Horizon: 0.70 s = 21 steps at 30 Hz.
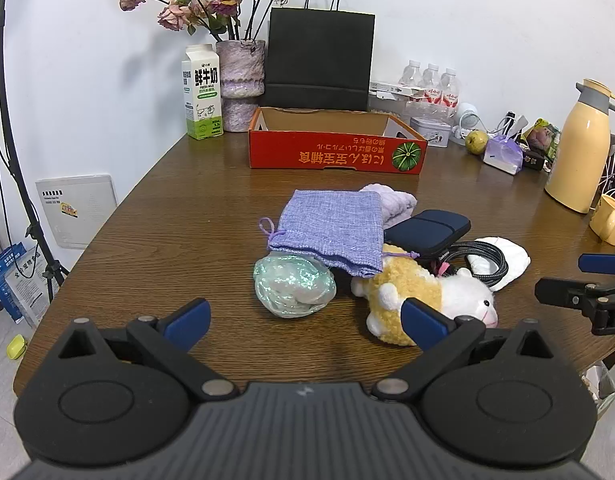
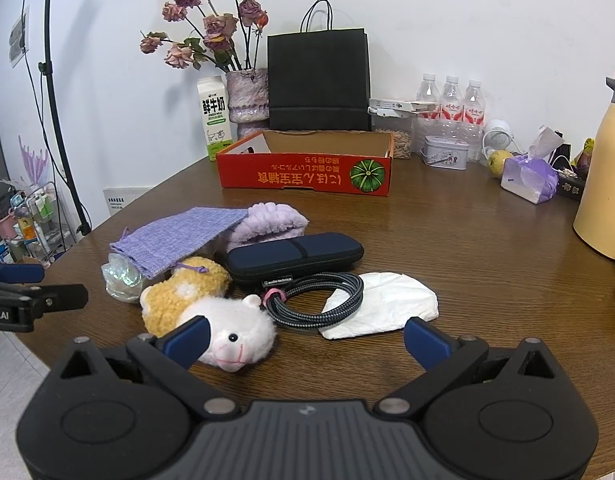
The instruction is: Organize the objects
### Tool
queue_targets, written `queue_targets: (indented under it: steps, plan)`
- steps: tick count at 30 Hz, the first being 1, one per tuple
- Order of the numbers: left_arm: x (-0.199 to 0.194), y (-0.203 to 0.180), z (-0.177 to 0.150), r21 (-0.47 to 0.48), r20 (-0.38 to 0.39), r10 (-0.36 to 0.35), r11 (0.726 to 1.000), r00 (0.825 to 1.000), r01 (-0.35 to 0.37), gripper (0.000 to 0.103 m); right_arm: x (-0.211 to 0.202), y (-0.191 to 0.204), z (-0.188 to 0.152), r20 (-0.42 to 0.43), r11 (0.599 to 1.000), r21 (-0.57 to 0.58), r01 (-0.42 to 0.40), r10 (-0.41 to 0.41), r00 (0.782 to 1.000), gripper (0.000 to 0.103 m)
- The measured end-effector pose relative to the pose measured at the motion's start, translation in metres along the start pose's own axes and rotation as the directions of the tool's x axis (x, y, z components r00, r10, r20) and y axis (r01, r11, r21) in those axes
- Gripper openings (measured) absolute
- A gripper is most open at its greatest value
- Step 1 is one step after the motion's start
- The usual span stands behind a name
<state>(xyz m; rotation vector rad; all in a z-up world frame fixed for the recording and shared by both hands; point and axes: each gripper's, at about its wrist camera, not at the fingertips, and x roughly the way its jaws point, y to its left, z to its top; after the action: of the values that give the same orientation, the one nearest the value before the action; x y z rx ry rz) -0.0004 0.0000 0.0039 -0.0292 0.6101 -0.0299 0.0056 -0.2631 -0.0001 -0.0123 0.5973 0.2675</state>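
Both tools hover low at the near edge of the wooden table (image 1: pixel 179 208), nothing gripped. The left gripper (image 1: pixel 305 322) has its blue fingers spread wide, the right gripper (image 2: pixel 307 342) is just as wide apart.

Scanning the pile from the left: an iridescent wrapped bundle (image 1: pixel 294 285) sits nearest the left gripper, with the purple woven pouch (image 1: pixel 332 228) draped partly over it. Behind the pouch, a fluffy lilac cloth (image 2: pixel 267 226). Next, the yellow-and-white plush toy (image 2: pixel 211 312) lies on its side (its face towards the near edge), touching the pouch's drawstring. Just right of it, a coiled braided cable (image 2: pixel 319 300) lies partly on a white crumpled paper (image 2: pixel 383 308), with the dark blue zip case (image 2: pixel 295 258) just behind.

At the far side, the red cardboard box (image 1: pixel 335 154) stands open, well apart from the pile.
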Motion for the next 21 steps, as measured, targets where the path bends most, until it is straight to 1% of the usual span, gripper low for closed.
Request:
queue_targets:
  steps: [21]
  plan:
    - [0.0004,0.0012,-0.0003,-0.001,0.001,0.001,1.000,1.000,-0.001,0.103,0.0002,-0.0003,-0.0002,-0.002,1.000,0.000,-0.001,0.001,1.000,0.103]
